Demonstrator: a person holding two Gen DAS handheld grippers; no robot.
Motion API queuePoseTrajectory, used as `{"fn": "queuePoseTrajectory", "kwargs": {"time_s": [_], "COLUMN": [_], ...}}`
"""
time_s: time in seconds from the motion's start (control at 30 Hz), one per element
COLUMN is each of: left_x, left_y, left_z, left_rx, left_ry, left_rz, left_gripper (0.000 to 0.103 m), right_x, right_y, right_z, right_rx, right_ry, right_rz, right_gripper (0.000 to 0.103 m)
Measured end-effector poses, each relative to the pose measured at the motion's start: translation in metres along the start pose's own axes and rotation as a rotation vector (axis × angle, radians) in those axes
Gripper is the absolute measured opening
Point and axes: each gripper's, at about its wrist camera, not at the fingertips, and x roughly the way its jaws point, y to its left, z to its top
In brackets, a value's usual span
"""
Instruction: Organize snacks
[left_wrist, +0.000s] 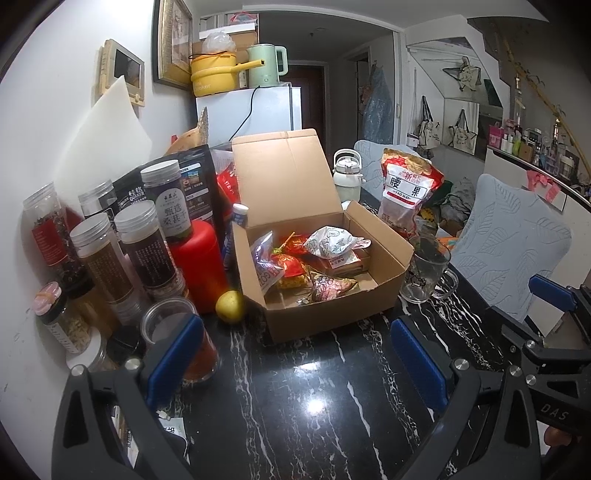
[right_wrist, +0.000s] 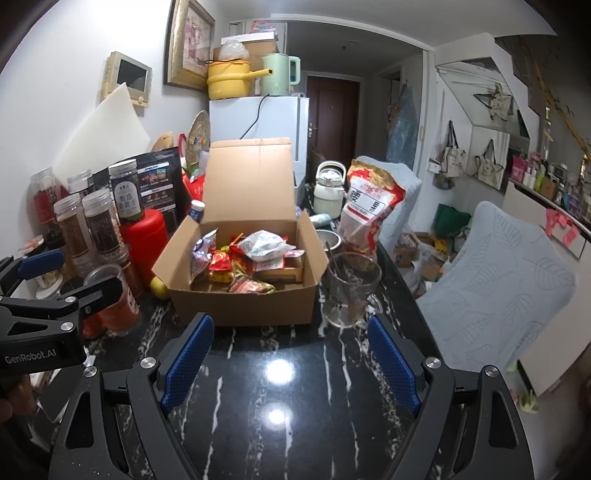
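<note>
An open cardboard box (left_wrist: 334, 314) with its lid up sits on the black marble table (left_wrist: 295, 398). It holds several wrapped snacks, among them a white packet (left_wrist: 332, 242) and red packets (left_wrist: 291, 267). The box also shows in the right wrist view (right_wrist: 243, 306), with the snacks (right_wrist: 255, 258) inside. My left gripper (left_wrist: 295, 354) is open and empty, in front of the box. My right gripper (right_wrist: 291, 358) is open and empty, also short of the box. A red-and-white cashew bag (left_wrist: 406, 192) stands to the right behind the box.
Several clear jars (left_wrist: 122, 247) and a red bottle (left_wrist: 199, 269) crowd the left by the wall. A yellow fruit (left_wrist: 229, 306) lies by the box. A glass mug (left_wrist: 424, 271) stands right of the box. Chairs with grey covers (left_wrist: 509, 243) stand past the table's right edge.
</note>
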Motion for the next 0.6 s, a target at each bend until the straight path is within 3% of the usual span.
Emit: {"fn": "queuePoseTrajectory", "kwargs": {"time_s": [0.6], "left_x": [-0.0003], "left_y": [-0.0046], "left_z": [-0.0017], "left_rx": [0.014], "left_ry": [-0.022], "left_rz": [0.008], "left_gripper": [0.103], "right_x": [0.0085], "right_y": [-0.0045], "right_z": [-0.0008], "right_rx": [0.01], "right_ry": [0.019], "right_rz": [0.001], "right_gripper": [0.086]}}
